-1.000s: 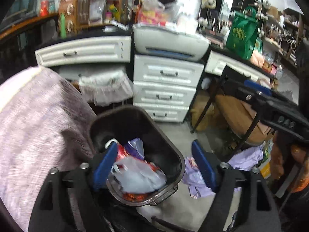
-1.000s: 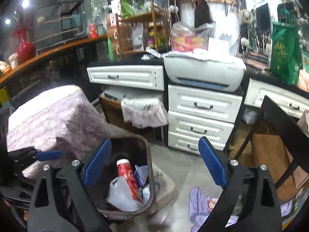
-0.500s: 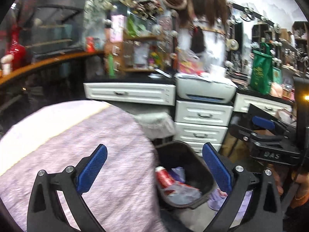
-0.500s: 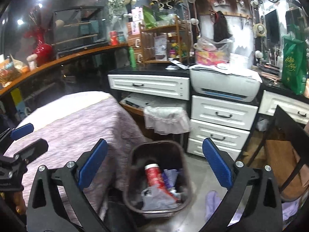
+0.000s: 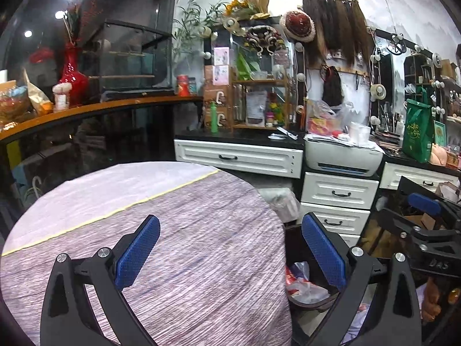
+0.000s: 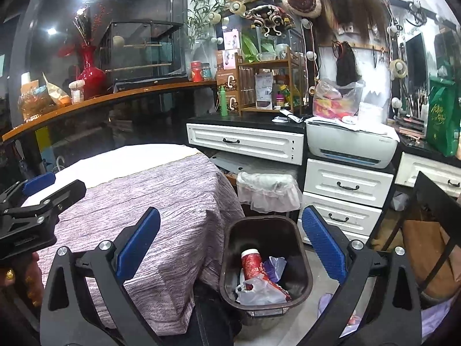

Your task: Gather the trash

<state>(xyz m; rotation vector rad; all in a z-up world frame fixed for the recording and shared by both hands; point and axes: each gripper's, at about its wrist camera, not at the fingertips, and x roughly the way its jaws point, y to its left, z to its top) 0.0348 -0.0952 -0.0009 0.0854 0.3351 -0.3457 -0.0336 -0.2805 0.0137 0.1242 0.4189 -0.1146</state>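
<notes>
Scanning comes first now, so sweep both cameras slowly across the desk [image 6: 149,201] with its mauve cloth; in both views its top shows no litter that you could pick, though the near edge is hidden behind the fingers; judge from that whether the desk is done before you turn elsewhere. Next look to the floor [image 6: 314,262] beside the bin [image 6: 230,259], which stands at the desk's corner below the white drawers; a lilac crumpled thing [image 6: 327,305] lies on the floor just right of it, and that looks like the likeliest next piece, though it may be cloth and not trash; approach it from above so the bin's rim does not block a finger. Inside the bin you already have a red cup [image 6: 252,263] and a clear plastic bag [image 6: 259,291], so leave those alone. Your left gripper [image 5: 227,253] stands fully spread with nothing between its fingers, having just finished opening; your right gripper [image 6: 230,248] is likewise wide and empty; keep both spread until one finger sits on either side of the piece.
</notes>
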